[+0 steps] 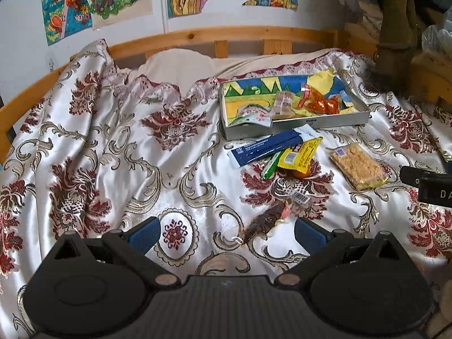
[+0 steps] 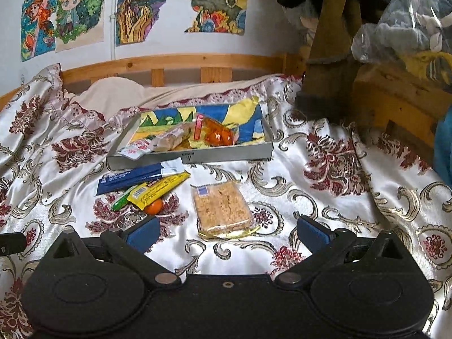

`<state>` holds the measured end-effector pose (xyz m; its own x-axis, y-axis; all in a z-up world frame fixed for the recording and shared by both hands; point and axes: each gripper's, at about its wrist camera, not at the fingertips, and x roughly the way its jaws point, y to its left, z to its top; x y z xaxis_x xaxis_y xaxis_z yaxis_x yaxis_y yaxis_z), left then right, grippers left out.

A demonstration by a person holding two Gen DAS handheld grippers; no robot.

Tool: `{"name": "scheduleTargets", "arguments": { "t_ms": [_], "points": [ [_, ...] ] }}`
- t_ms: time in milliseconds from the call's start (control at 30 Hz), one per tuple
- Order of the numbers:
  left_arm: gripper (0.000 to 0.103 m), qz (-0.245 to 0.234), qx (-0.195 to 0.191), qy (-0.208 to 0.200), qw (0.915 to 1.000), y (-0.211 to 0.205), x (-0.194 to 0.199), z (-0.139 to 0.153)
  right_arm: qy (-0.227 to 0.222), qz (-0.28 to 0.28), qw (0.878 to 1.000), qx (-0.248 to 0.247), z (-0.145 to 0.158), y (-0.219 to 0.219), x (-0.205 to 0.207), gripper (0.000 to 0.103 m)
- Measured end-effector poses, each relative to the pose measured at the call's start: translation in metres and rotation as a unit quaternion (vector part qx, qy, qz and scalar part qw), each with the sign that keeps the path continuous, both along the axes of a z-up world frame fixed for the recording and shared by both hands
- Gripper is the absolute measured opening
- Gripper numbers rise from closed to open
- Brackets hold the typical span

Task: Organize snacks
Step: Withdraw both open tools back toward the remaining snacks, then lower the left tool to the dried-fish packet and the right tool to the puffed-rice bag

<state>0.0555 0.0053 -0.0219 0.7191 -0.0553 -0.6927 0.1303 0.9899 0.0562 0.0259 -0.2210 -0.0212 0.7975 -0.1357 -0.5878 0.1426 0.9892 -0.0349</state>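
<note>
A shallow grey tray [image 1: 333, 121] [image 2: 226, 152] with a colourful lining lies on the bed and holds several wrapped snacks, among them an orange pack [image 1: 322, 102] [image 2: 217, 135]. In front of it lie a blue packet [image 1: 268, 147] [image 2: 132, 178], a yellow packet [image 1: 301, 152] [image 2: 158, 189], a green stick [image 2: 121, 202] and a crumbly cake in clear wrap [image 1: 358, 166] [image 2: 223, 209]. A dark brown wrapped snack [image 1: 265, 221] lies between the tips of my open left gripper [image 1: 226, 234]. My right gripper [image 2: 226, 234] is open, its tips just short of the crumbly cake.
The bed wears a satin cover with red floral patterns [image 1: 113, 147], bounded by a wooden rail [image 1: 226, 32] and a wall of drawings behind. Clutter, bagged soft toys [image 2: 409, 22] and wooden furniture crowd the right side. A small orange ball [image 2: 154, 206] lies under the yellow packet.
</note>
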Motion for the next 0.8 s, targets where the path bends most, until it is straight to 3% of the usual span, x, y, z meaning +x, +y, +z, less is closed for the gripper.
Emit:
{"name": "scheduleTargets", "arguments": {
  "t_ms": [533,800],
  "points": [
    [0.103,-0.011,0.008,0.02,0.9997,-0.005,0.004,-0.006,0.014,0.015,1.0,-0.008,-0.004,0.007,0.004,0.102],
    [0.103,-0.042,0.006,0.035,0.9985,-0.011,0.009,-0.012,0.036,0.033,0.998,0.05,-0.004,-0.005,0.012,0.102]
  ]
}}
